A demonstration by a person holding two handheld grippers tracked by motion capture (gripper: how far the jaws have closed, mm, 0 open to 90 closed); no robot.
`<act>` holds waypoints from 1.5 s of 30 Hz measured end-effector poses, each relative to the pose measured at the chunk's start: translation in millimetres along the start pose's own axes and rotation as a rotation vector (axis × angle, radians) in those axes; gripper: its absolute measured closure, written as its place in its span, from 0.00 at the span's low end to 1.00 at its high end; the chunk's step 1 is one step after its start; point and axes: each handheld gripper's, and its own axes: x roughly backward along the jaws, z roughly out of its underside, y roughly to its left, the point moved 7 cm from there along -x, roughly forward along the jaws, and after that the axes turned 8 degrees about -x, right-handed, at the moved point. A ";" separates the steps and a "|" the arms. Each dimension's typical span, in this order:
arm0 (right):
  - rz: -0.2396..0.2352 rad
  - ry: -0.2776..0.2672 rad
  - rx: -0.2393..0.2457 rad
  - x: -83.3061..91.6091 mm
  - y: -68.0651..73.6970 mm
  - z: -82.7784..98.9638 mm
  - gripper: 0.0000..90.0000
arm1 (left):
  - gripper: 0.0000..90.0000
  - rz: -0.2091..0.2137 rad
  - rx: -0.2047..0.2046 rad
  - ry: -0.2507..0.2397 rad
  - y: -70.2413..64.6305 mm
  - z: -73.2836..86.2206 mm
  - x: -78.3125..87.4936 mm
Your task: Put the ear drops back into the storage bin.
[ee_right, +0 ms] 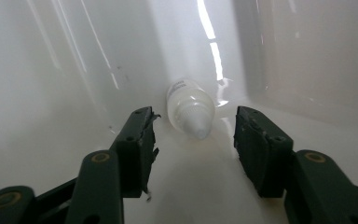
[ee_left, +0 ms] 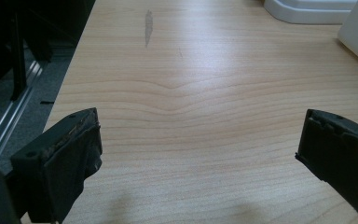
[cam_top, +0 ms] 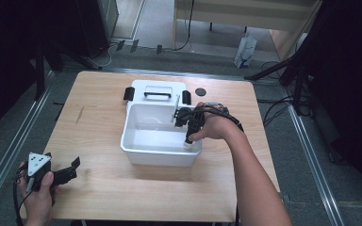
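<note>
A small white squeeze bottle (ee_right: 189,108) lies on its side on the floor of the white plastic bin (cam_top: 160,157), its nozzle tip pointing toward me. My right gripper (ee_right: 196,117) reaches down into the bin's near right corner (cam_top: 188,140). Its jaws stand apart on either side of the bottle's tip, and the pads do not touch it. My left gripper (cam_top: 70,170) rests at the table's near left corner, away from the bin. In the left gripper view its jaws (ee_left: 198,123) are wide open over bare wood, with nothing between them.
The bin's white lid (cam_top: 158,89), with a black handle and black side clips, lies just behind the bin. A small black disc (cam_top: 200,91) sits to its right. A white bag (cam_top: 245,49) stands on the floor beyond the wooden table (cam_top: 99,117).
</note>
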 end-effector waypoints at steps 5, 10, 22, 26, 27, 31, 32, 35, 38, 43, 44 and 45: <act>-0.014 -0.045 -0.011 15.9 2.5 -5.7 0.42 | 0.00 0.000 -0.001 0.001 -0.1 0.0 -0.1; 0.073 -0.112 -0.004 35.4 5.5 -13.6 0.17 | 0.00 -0.003 -0.006 -0.001 -0.3 -0.2 -0.2; 0.121 -0.129 -0.052 68.2 9.2 -11.7 0.00 | 0.00 0.000 -0.009 0.002 -0.6 -0.1 -0.1; 0.124 -0.142 -0.068 77.3 7.6 -1.6 0.00 | 0.00 -0.001 -0.012 0.000 -0.8 -0.2 -0.2; 0.124 -0.142 -0.068 77.3 7.6 -1.6 0.00 | 0.00 -0.002 -0.012 -0.001 -0.9 -0.3 -0.3; 0.140 -0.150 -0.084 82.3 4.0 10.6 0.00 | 0.00 -0.001 -0.013 0.003 -1.2 -0.2 -0.5; 0.140 -0.146 -0.089 83.0 4.0 13.2 0.00 | 0.00 0.000 -0.014 0.006 -1.2 -0.1 -0.6; 0.151 -0.143 -0.114 85.3 1.2 24.8 0.00 | 0.00 0.000 -0.020 0.007 -1.8 -0.1 -0.9; 0.158 -0.147 -0.126 87.0 -1.3 36.2 0.00 | 0.00 -0.002 -0.023 0.008 -2.2 -0.1 -0.8; 0.155 -0.148 -0.148 87.3 -2.7 52.0 0.00 | 0.00 -0.001 -0.022 0.008 -2.1 -0.1 -0.9; 0.152 -0.151 -0.153 87.4 -2.9 54.5 0.00 | 0.00 -0.001 -0.022 0.008 -2.1 -0.1 -0.9; 0.145 -0.158 -0.162 87.6 -2.8 57.6 0.00 | 0.00 -0.001 -0.022 0.008 -2.1 -0.1 -1.0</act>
